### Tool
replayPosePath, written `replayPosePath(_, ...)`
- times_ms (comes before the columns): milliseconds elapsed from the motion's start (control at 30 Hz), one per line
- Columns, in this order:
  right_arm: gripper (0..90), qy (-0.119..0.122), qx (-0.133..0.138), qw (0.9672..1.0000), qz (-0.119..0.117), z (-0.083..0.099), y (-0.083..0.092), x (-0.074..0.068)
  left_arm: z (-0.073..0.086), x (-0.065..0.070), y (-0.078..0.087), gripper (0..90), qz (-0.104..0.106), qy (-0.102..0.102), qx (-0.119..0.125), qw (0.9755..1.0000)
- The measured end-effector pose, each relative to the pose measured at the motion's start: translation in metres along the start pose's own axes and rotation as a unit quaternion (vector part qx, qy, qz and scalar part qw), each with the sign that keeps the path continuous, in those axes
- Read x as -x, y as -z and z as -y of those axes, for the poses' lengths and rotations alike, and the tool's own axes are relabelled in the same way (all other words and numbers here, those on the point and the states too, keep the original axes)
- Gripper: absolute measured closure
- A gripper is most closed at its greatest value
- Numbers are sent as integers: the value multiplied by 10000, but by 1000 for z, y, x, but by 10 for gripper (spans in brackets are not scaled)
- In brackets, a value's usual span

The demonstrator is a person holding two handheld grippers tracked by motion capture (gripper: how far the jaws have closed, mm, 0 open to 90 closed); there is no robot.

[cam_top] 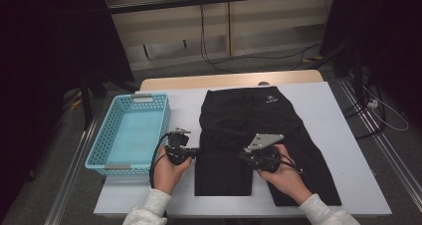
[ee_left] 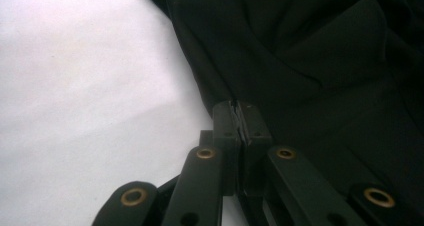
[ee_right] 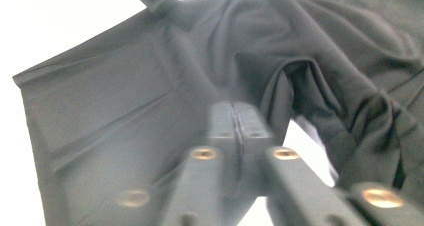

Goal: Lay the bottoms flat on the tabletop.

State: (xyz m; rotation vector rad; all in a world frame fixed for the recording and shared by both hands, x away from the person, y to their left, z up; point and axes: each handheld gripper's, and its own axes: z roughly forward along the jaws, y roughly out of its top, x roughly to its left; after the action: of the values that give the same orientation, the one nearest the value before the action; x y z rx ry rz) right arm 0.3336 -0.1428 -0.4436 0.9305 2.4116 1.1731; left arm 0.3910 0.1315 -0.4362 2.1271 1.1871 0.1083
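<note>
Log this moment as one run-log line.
left gripper: shut on shorts edge | right gripper: shut over shorts, grip unclear | black shorts: on white table | blue basket: empty

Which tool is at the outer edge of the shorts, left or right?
The left tool: it sits at the left edge of the black shorts, nearest the blue basket. The right tool is over the middle of the fabric, between the two legs.

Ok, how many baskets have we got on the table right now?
1. The turquoise basket sits at the left side of the white table, just left of the black shorts and beside the left gripper. Nothing shows inside it.
</note>
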Motion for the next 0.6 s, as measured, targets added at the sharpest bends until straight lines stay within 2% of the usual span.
replayPosePath(67,699,6,-52,10000,44,0,-7,-1,0,0,-1,881,-2,-41,-26,10000)
replayPosePath(100,654,-18,-116,9999,53,0,-12,-1,0,0,-1,881,-8,-30,-21,10000)
replayPosePath(167,636,31,-266,9995,155,2,-18,-1,0,1,-1,881,11,-16,9,10000)
replayPosePath(200,652,45,-344,9993,119,3,-22,0,0,1,-1,880,-7,-20,20,10000)
replayPosePath(267,827,88,-280,9994,173,5,-24,1,1,0,-2,874,7,-82,-48,10000)
replayPosePath(300,880,62,-291,9995,80,5,-23,3,1,0,-3,872,4,-57,-47,10000)
replayPosePath(400,900,0,-272,9996,3,5,-21,4,0,0,-2,872,-7,-53,7,10000)
replayPosePath(500,900,-150,-86,9998,-97,1,-13,4,0,-1,1,860,-16,-54,57,10000)
replayPosePath(600,900,-125,44,9998,-127,-3,0,4,1,-3,1,798,-6,-50,105,9999)
